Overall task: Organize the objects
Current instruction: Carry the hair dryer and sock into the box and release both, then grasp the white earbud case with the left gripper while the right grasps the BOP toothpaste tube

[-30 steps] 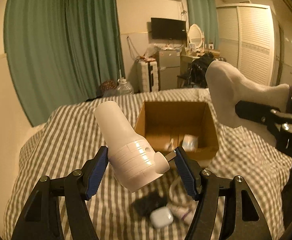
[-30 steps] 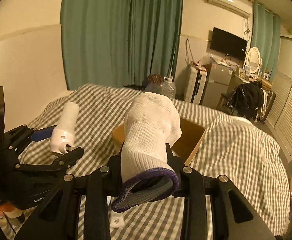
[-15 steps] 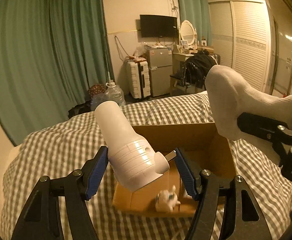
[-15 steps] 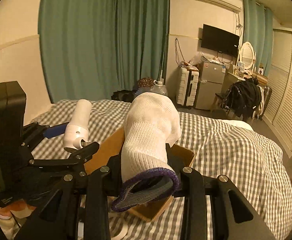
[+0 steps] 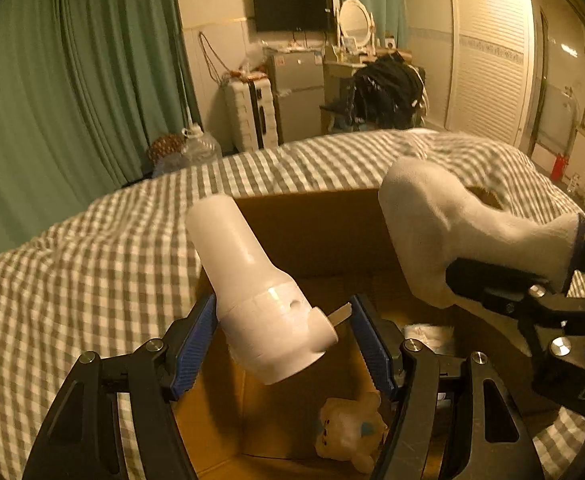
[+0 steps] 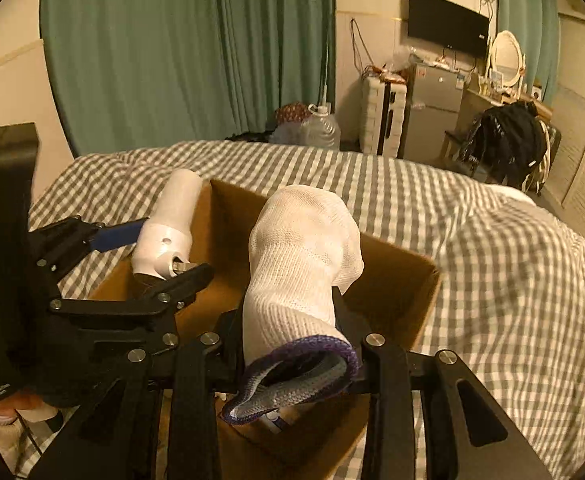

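Far left of the left wrist view: green curtain [image 5: 64, 92], then the grey-and-white checked bedspread [image 5: 92, 272] sloping down toward the camera.

Left gripper [image 5: 284, 340] — jaws roughly half spread, blue pads clamped on the wide end of a white plastic device [image 5: 260, 300]. Its narrow cylindrical neck tilts up and away to the left; a short side spout carries a small metal tab that reaches the right-hand pad. The device hangs above the open cardboard box [image 5: 316, 232], which sits on the bedspread.

Inside the box, near its front wall, a small pale plush toy [image 5: 350, 432] lies on the floor of the box. Something white lies further back; too blurred to identify.

Right of that, the right gripper [image 6: 292, 344] — jaws fairly narrow, closed on a white knit sock [image 6: 300, 268] at its cuff end. The cuff has a purple-and-grey trim [image 6: 292, 384] facing the camera. The sock's toe end stands up and forward, over the box interior. In the left wrist view the same sock [image 5: 452, 236] shows at the right side, above the box's right half, well clear of the white device.

Background, right: a wall-mounted television [image 5: 292, 8], a small fridge [image 5: 296, 92], a chair draped in dark clothes [image 5: 384, 92], louvred wardrobe doors [image 5: 488, 56].
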### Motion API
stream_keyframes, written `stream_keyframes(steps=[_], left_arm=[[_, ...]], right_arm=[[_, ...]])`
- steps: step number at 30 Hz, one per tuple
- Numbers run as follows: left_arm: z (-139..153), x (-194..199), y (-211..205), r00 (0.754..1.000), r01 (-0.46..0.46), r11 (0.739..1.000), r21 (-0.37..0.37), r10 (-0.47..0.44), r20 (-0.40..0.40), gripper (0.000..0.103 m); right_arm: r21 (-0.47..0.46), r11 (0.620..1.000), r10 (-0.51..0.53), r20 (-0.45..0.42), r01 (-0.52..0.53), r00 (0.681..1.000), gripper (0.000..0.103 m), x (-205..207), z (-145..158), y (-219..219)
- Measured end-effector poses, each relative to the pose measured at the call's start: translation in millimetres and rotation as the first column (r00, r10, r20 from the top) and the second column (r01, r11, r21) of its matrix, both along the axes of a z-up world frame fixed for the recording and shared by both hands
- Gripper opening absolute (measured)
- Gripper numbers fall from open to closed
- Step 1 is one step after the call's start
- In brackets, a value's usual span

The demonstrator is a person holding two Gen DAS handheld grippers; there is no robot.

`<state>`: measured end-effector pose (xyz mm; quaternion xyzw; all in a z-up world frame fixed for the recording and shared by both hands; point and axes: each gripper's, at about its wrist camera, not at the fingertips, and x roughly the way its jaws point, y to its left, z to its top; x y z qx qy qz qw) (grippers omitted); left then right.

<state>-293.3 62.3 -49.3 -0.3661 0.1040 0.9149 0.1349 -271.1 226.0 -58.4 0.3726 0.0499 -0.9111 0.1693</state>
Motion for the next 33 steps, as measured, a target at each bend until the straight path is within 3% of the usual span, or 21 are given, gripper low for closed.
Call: stream_keyframes(steps=[4, 7, 8, 9, 10, 16, 25, 29, 33], left_arm=[[3.1, 9.5, 6.2, 1.0, 0.016, 1.0, -0.016, -0.016, -0.012, 0.072], [15.8, 20.8, 7.3, 0.998, 0.006, 1.0, -0.03, -0.008, -0.055, 0.089], [20.8, 24.7, 6.4, 0.998, 0.002, 1.0, -0.028, -0.004, -0.066, 0.09], [27.1, 28.7, 5.4, 0.997, -0.002, 1.0, -0.027, 0.0, -0.073, 0.09], [34.7, 33.6, 3.0, 0.997, -0.01, 1.0, -0.025, 0.008, -0.078, 0.09], [88.2, 68.4, -12.2, 0.989, -0.043, 0.999, 0.012, 0.044, -0.141, 0.099], [174.7, 140.8, -42.5, 0.961, -0.071, 0.995, 0.071, 0.088, -0.261, 0.103], [192.1, 171.2, -62.4, 0.958, -0.094, 0.992, 0.083, 0.113, -0.264, 0.103], [187.7, 198.4, -79.6, 0.952, -0.151, 0.986, 0.075, 0.165, -0.257, 0.103]], right_arm=[[-0.012, 1.0, -0.004, -0.006, 0.004, 1.0, 0.035, 4.8, -0.8, 5.2], [-0.031, 0.999, -0.028, -0.028, 0.027, 0.999, 0.039, 12.6, 9.8, 10.0], [-0.04, 0.999, -0.035, -0.033, 0.033, 0.999, 0.048, 14.5, 13.8, 12.2], [-0.051, 0.998, -0.043, -0.044, 0.041, 0.998, 0.058, 18.8, 20.6, 15.2], [-0.058, 0.997, -0.046, -0.053, 0.043, 0.998, 0.061, 22.6, 26.6, 15.0], [-0.065, 0.997, -0.057, -0.144, 0.048, 0.988, 0.068, 62.1, 86.2, 17.4], [-0.04, 0.997, -0.068, -0.293, 0.059, 0.954, 0.081, 139.7, 174.6, 12.7], [-0.038, 0.998, -0.065, -0.339, 0.056, 0.938, 0.085, 182.4, 200.5, 4.3], [-0.03, 0.999, -0.049, -0.364, 0.041, 0.93, 0.087, 217.2, 210.7, -5.6]])
